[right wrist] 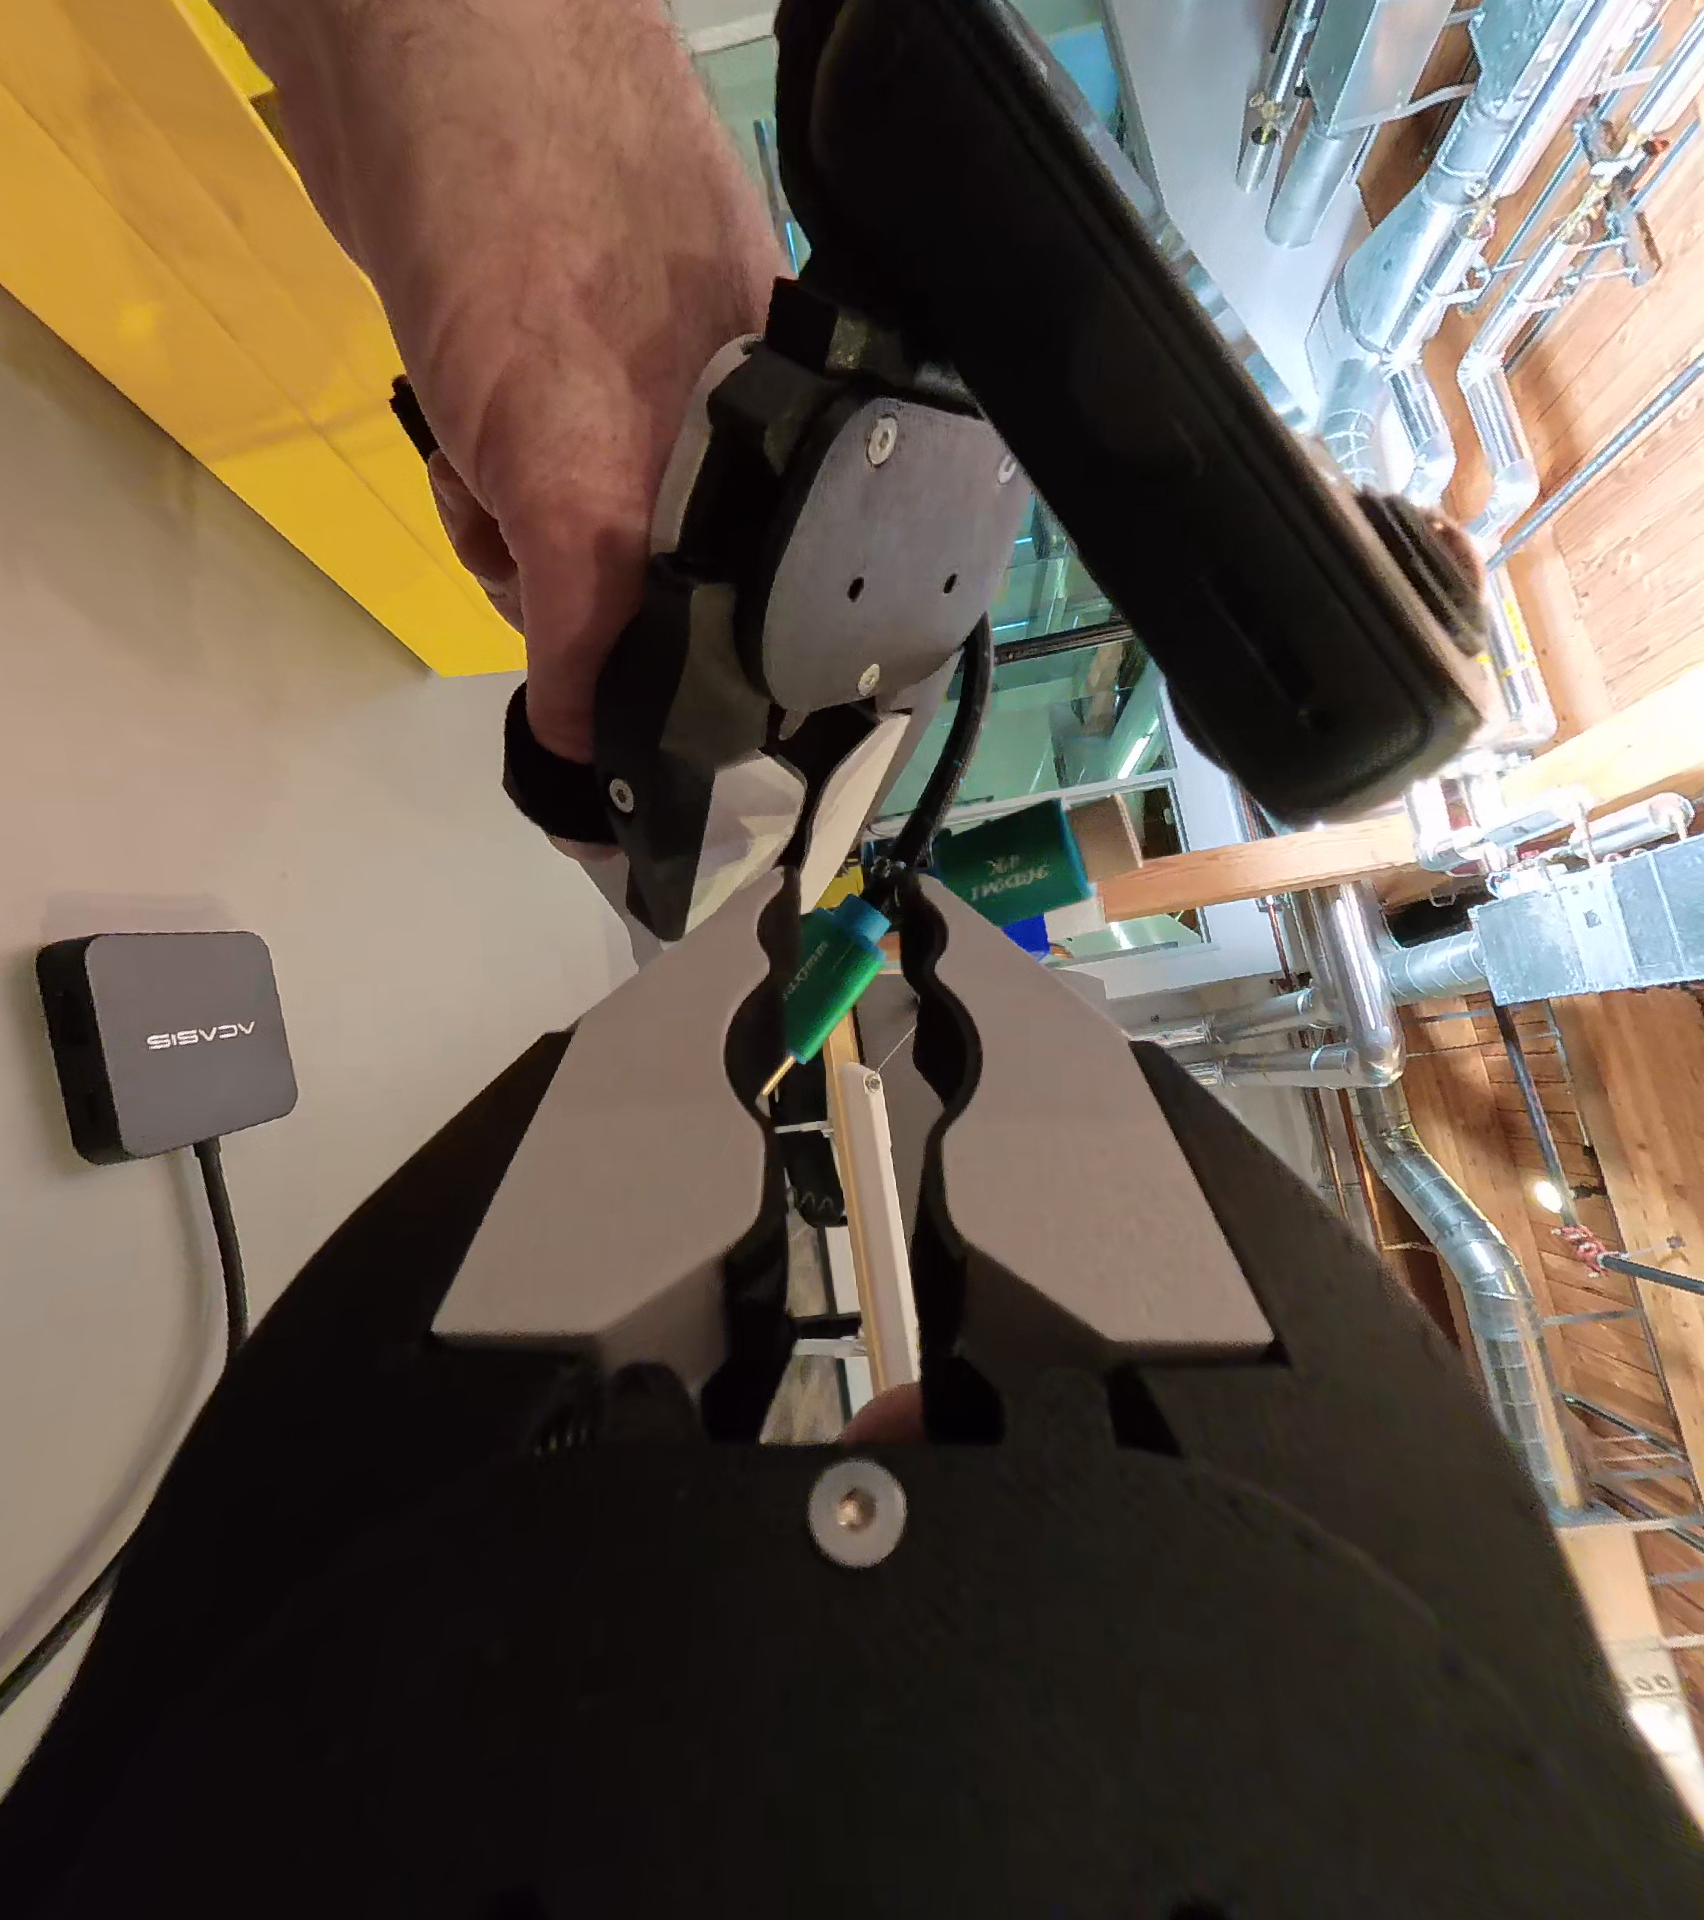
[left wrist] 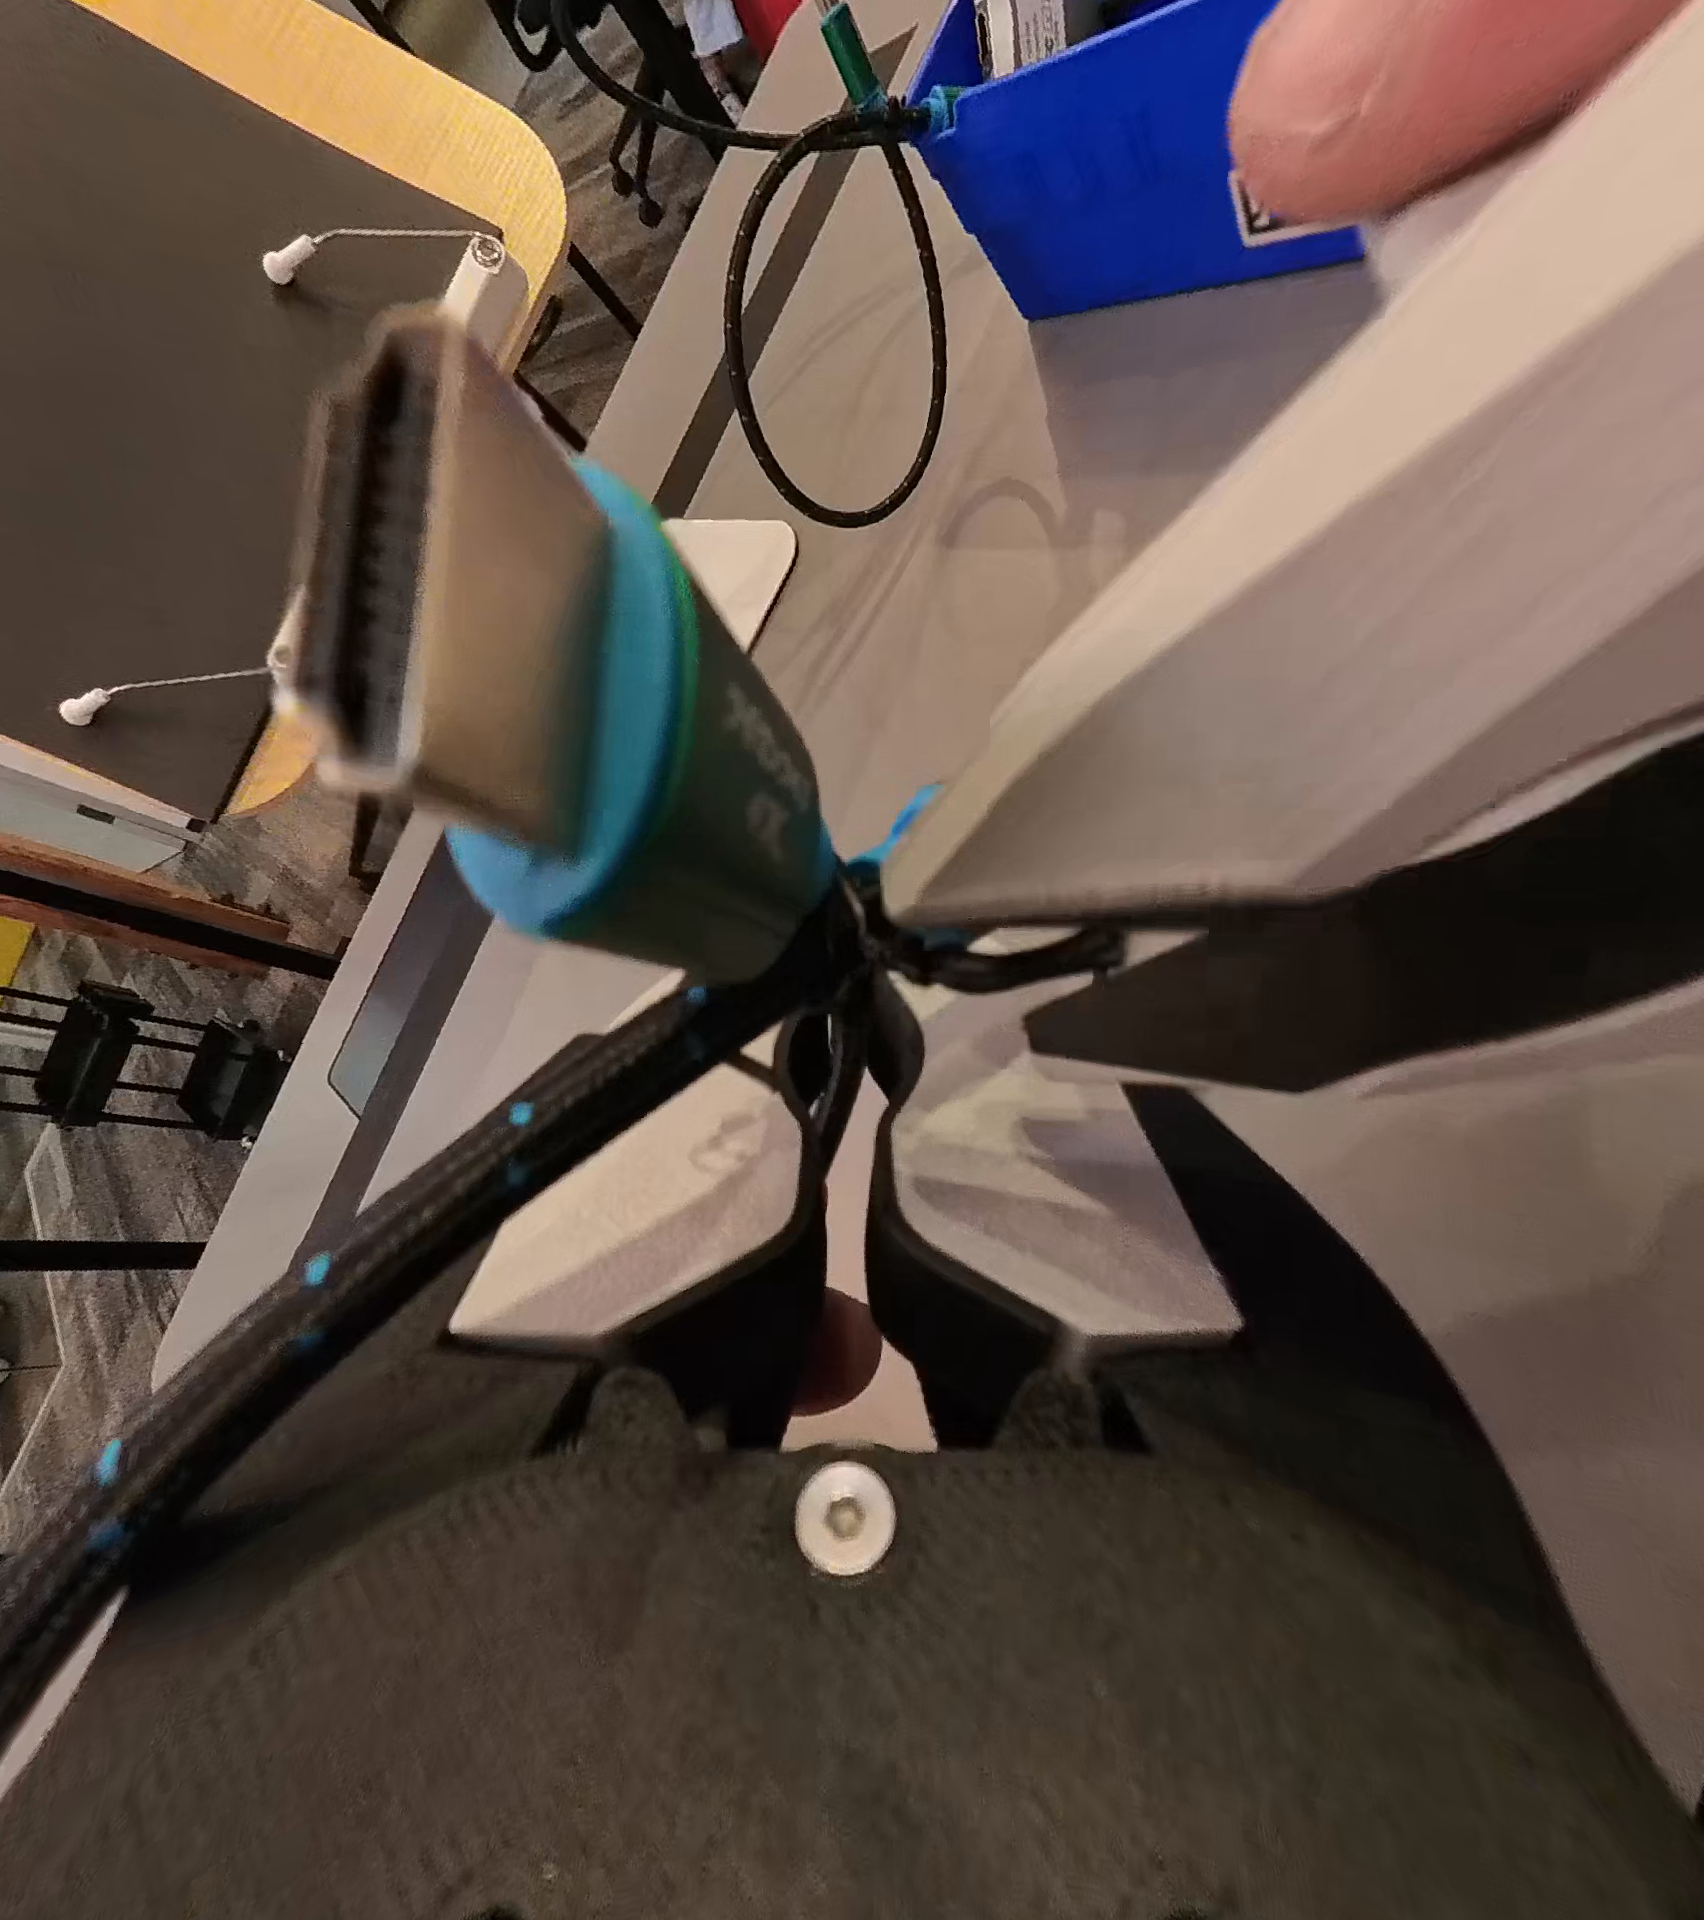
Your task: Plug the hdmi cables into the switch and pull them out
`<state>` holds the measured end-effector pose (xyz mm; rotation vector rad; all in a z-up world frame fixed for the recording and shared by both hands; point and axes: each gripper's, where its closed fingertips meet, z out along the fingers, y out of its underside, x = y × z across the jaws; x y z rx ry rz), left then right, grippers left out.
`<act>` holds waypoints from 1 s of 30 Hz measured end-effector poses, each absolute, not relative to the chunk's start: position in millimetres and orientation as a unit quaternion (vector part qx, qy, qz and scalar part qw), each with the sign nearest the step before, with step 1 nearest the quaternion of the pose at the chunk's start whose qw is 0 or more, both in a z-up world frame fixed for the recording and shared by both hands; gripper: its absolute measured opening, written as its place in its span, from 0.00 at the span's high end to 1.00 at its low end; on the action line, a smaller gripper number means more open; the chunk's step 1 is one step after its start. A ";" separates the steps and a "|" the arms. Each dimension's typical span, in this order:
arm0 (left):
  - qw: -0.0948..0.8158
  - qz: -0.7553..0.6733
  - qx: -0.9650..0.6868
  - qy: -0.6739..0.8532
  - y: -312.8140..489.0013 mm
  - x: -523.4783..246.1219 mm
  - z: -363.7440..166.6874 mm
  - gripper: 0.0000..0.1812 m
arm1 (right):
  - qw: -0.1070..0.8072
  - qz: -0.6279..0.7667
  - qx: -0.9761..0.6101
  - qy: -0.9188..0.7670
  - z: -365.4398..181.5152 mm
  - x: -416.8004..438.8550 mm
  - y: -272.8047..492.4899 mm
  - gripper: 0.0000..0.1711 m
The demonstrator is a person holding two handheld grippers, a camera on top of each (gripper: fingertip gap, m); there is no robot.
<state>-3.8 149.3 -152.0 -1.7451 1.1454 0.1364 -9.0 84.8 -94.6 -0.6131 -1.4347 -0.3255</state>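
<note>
Bare bench [right wrist: 100,727] lay open around the grey switch [right wrist: 164,1042]; the other gripper [right wrist: 817,665], held by a hand [right wrist: 557,416], crowded the space just ahead of the right jaws

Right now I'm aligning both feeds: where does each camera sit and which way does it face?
Left wrist view: on the left gripper, looking along the grey table to a blue plastic bin; own black fingers show.
Right wrist view: on the right gripper, looking at a bare hand and silver ceiling pipes; own grey fingers show.
Shared: each shows the other gripper.
</note>
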 end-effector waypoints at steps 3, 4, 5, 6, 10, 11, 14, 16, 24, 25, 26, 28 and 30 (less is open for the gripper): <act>0.498 0.044 -0.716 0.487 146.0 0.2 -154.2 1.00 | 0.699 -0.131 -0.275 -0.647 -93.7 -8.4 82.9 0.90; 0.497 0.046 -0.716 0.489 145.7 0.6 -155.1 1.00 | 0.695 -0.130 -0.272 -0.653 -95.7 -9.3 81.4 0.90; 0.496 0.046 -0.714 0.492 145.0 1.9 -155.8 1.00 | 0.692 -0.128 -0.269 -0.658 -98.1 -10.5 80.0 0.90; 0.494 0.045 -0.713 0.496 143.9 3.4 -156.9 1.00 | 0.690 -0.129 -0.267 -0.660 -99.8 -11.3 79.4 0.90; 0.491 0.043 -0.711 0.502 141.9 5.7 -158.8 1.00 | 0.688 -0.138 -0.270 -0.660 -100.7 -10.8 83.1 0.91; 0.491 0.043 -0.711 0.502 142.0 5.7 -158.7 1.00 | 0.689 -0.138 -0.273 -0.657 -99.7 -10.2 83.7 0.92; 0.491 0.045 -0.711 0.501 142.6 5.3 -159.1 1.00 | 0.693 -0.146 -0.277 -0.649 -96.3 -9.1 86.3 0.99; 0.491 0.047 -0.711 0.500 143.0 4.8 -159.2 1.00 | 0.693 -0.142 -0.282 -0.648 -96.1 -8.7 86.8 1.00; 0.506 0.045 -0.713 0.484 146.1 2.2 -153.8 1.00 | 0.701 -0.070 -0.334 -0.627 -91.7 -7.9 89.4 1.00; 0.510 0.043 -0.712 0.481 146.5 2.1 -152.6 0.98 | 0.702 -0.052 -0.344 -0.621 -90.9 -8.2 89.1 1.00; 0.514 0.042 -0.711 0.478 146.9 2.2 -151.0 1.00 | 0.703 -0.030 -0.356 -0.614 -89.7 -8.9 88.6 1.00; 0.519 0.039 -0.710 0.474 147.1 2.6 -149.1 1.00 | 0.704 0.010 -0.378 -0.601 -87.5 -10.4 88.0 1.00; 0.524 0.037 -0.708 0.472 147.1 2.8 -147.8 1.00 | 0.703 0.042 -0.396 -0.590 -85.5 -10.7 88.7 1.00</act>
